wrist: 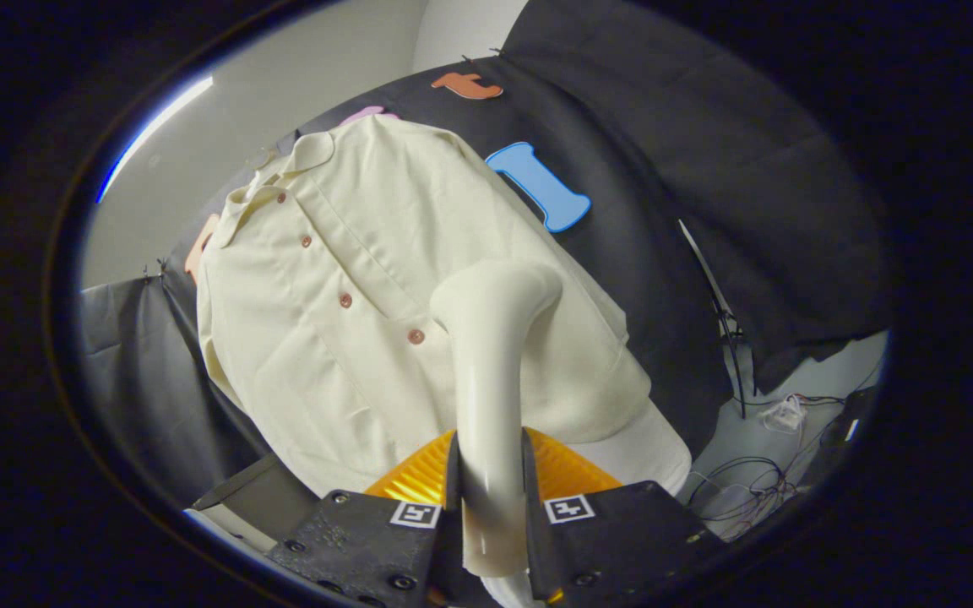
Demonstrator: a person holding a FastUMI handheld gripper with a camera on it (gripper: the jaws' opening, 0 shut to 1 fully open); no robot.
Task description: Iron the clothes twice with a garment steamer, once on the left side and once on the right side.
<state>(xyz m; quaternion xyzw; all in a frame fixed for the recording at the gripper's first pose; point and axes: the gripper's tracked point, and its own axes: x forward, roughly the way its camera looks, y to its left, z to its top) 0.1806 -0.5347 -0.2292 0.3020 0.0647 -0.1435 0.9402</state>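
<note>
A cream short-sleeved shirt (343,338) with a row of brown buttons hangs in front of the black booth wall, collar at the far end. My gripper (491,485) is shut on the white handle of the garment steamer (486,371), both fingers pressing its sides. The steamer's curved head (495,291) reaches out beyond the fingers and lies against the shirt's front, just beside the lowest visible button (415,336), on the side of the placket away from the collar's open flap.
Loose cables (757,481) and a small white device lie on the pale floor beyond the shirt's hem. A thin black stand (727,329) rises beside the wall cloth. A dark flat surface (258,490) sits under the shirt near the fingers.
</note>
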